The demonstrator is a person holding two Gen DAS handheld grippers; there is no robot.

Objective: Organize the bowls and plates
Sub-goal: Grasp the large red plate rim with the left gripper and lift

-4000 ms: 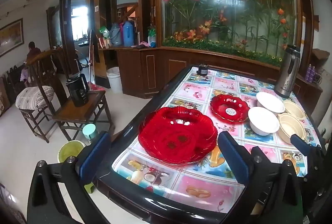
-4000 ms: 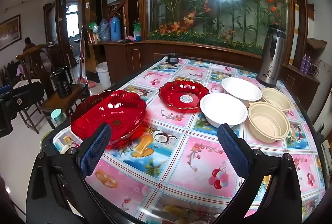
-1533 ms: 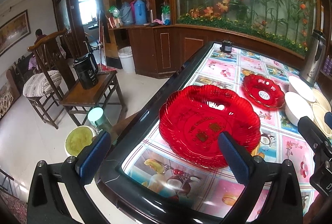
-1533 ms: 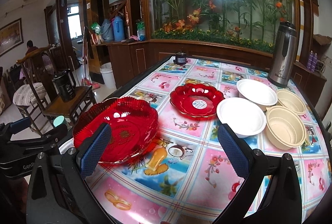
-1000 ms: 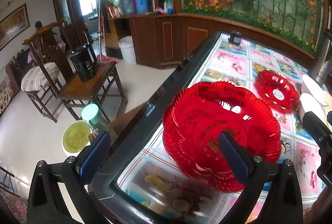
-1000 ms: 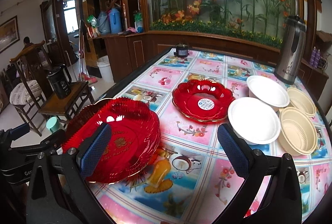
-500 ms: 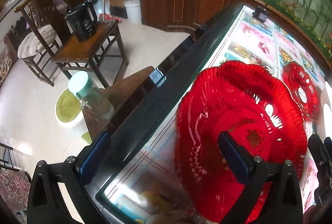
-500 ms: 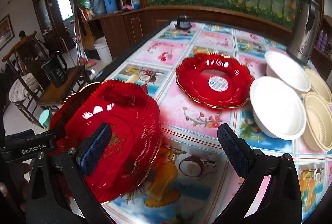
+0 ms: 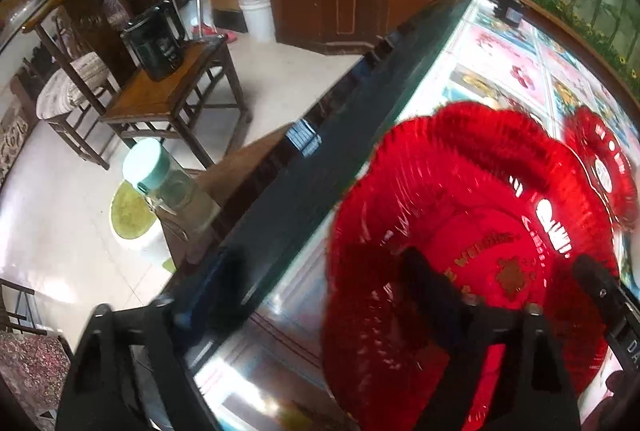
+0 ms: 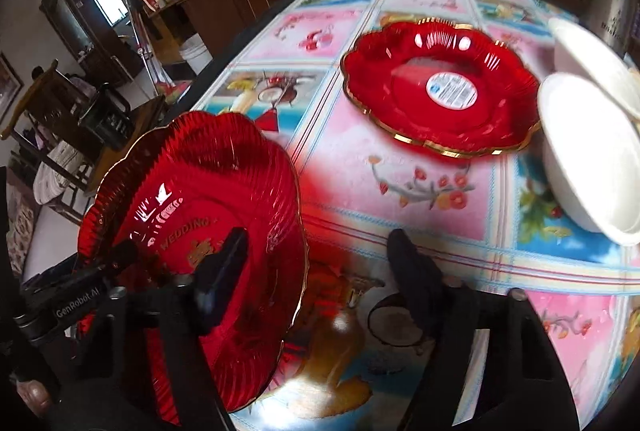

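Large red plate (image 9: pixel 460 199): we find it at the tabletop (image 10: pixel 420 187) corner, its rim between both closing tools, pads not yet pressing. Left tool (image 9: pixel 320 279), right tool (image 10: pixel 316 251). Small red plate (image 10: pixel 440 87), white bowls (image 10: pixel 592 151) beyond.

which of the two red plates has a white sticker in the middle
The smaller red plate, beside the white bowl; the larger red plate shows gold lettering instead.

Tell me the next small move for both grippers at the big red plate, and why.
Probably finish closing both: the left gripper and right gripper each straddle an edge of the large red plate, jaws closing but not yet pressing.
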